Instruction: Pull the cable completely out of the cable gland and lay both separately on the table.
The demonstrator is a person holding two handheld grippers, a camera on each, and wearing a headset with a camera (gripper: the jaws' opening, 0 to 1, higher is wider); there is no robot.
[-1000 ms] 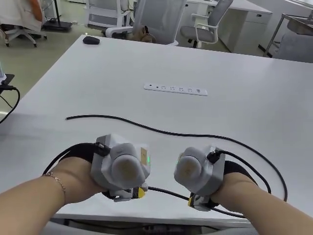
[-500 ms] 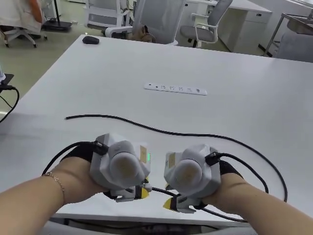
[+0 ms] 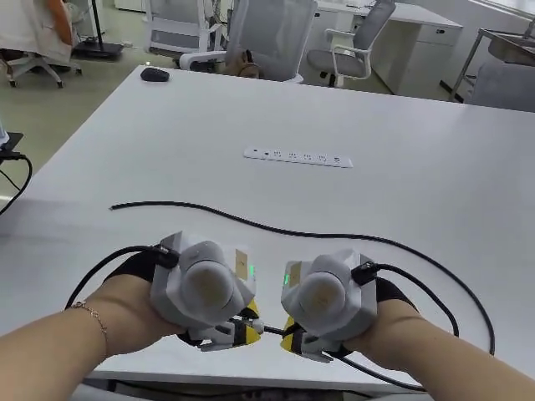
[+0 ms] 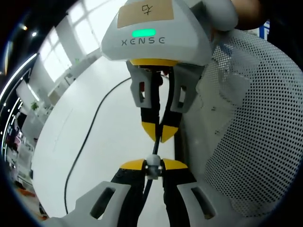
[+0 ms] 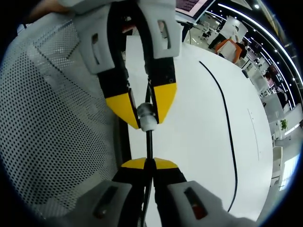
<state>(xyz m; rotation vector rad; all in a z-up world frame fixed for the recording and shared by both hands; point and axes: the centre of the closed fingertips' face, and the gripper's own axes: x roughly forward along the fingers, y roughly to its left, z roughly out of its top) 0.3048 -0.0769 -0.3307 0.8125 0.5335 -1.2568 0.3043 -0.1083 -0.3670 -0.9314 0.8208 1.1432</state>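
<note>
Nearest the person, at the near edge of the table [image 3: 401,192], the left gripper [image 3: 243,332] and right gripper [image 3: 290,342] meet tip to tip. In the left gripper view, the left gripper's yellow-tipped jaws are pinched on the small grey cable gland [image 4: 152,169]. In the right gripper view, the right gripper's jaws are pressed onto the black cable [image 5: 148,144] just ahead of its tips, where the cable enters the gland. The cable is not yet out. The pull should run straight along the gland's bore, with the left gripper kept steady and the right drawn away without bending the cable at the mouth. How much cable sits behind the gland I cannot tell, so a regrip close to the gland may be needed. Beyond both grippers the rest of the cable curves across the table. Farther on lie a white power strip [image 3: 297,157] and a computer mouse [image 3: 155,74].
</note>
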